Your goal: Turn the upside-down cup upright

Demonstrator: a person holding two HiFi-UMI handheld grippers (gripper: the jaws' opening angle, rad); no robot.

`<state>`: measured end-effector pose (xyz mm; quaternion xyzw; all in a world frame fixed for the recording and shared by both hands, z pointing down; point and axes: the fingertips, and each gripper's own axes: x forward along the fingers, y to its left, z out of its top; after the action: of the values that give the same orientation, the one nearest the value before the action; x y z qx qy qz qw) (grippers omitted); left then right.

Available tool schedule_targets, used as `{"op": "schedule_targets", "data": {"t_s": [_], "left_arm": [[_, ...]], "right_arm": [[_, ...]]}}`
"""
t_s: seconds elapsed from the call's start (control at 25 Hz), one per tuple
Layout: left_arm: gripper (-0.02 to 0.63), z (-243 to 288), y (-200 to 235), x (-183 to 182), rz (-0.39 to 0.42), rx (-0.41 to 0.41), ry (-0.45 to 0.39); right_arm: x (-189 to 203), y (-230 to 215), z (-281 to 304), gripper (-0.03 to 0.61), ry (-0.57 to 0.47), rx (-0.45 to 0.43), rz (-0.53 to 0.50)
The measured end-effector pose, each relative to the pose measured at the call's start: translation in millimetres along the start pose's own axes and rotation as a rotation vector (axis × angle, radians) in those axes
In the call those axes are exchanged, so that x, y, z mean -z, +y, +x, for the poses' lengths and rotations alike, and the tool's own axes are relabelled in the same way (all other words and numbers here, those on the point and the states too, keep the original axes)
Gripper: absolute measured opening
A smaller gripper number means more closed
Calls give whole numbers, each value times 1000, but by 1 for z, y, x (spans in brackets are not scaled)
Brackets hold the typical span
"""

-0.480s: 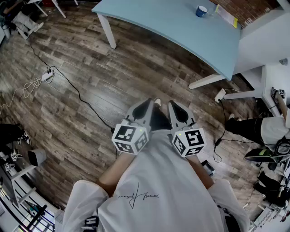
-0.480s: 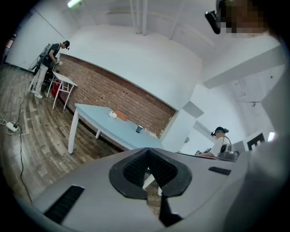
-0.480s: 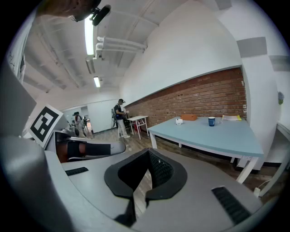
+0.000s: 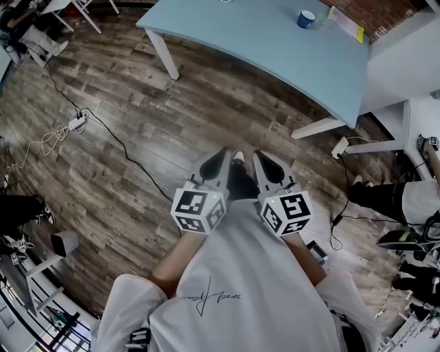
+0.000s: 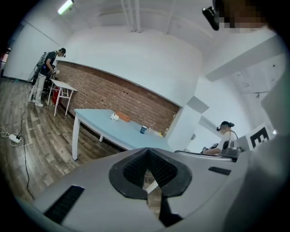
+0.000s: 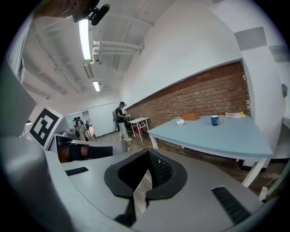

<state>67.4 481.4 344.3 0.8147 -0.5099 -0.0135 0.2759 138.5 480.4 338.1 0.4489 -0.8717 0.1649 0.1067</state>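
Note:
A blue cup [image 4: 306, 17] stands far off on the light-blue table [image 4: 275, 48]; I cannot tell which way up it is. It shows small in the left gripper view [image 5: 143, 129] and in the right gripper view [image 6: 215, 120]. A white cup [image 5: 114, 117] stands further along the table, also small in the right gripper view [image 6: 181, 122]. My left gripper [image 4: 221, 159] and right gripper [image 4: 261, 161] are held side by side close to the person's chest, over the wooden floor, well short of the table. Both are shut with nothing between their jaws.
An orange flat object [image 6: 191, 117] and yellow-edged papers [image 4: 344, 24] lie on the table. Cables and a power strip [image 4: 75, 122] run across the floor at left. A person [image 5: 45, 74] stands by a small white table at the brick wall. Equipment clutters the right edge [image 4: 412, 199].
The head view has shifted slightly, so the table and floor sit a little differently in frame. Both grippers stay shut and side by side at the chest.

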Motion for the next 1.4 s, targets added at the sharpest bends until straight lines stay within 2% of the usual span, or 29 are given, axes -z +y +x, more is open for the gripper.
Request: {"op": "schedule_targets", "data": {"t_s": [0.16, 0.44, 0.64, 1.0, 1.2, 1.4], "left_arm": [[9, 20, 2, -9, 10, 8, 9], [9, 56, 13, -17, 13, 5, 46], [9, 83, 22, -39, 30, -30, 10], [9, 134, 17, -63, 28, -35, -9], [9, 155, 15, -65, 40, -48, 5], [9, 164, 17, -52, 19, -62, 21]], "right_arm": [[-8, -12, 15, 20, 2, -22, 43], [-19, -34, 49, 21, 12, -38, 46], [-34, -58, 70, 21, -2, -58, 67], [-59, -101, 93, 21, -17, -60, 77], [-63, -121, 101, 21, -15, -65, 99], [-56, -134, 99, 21, 4, -41, 92]]}}
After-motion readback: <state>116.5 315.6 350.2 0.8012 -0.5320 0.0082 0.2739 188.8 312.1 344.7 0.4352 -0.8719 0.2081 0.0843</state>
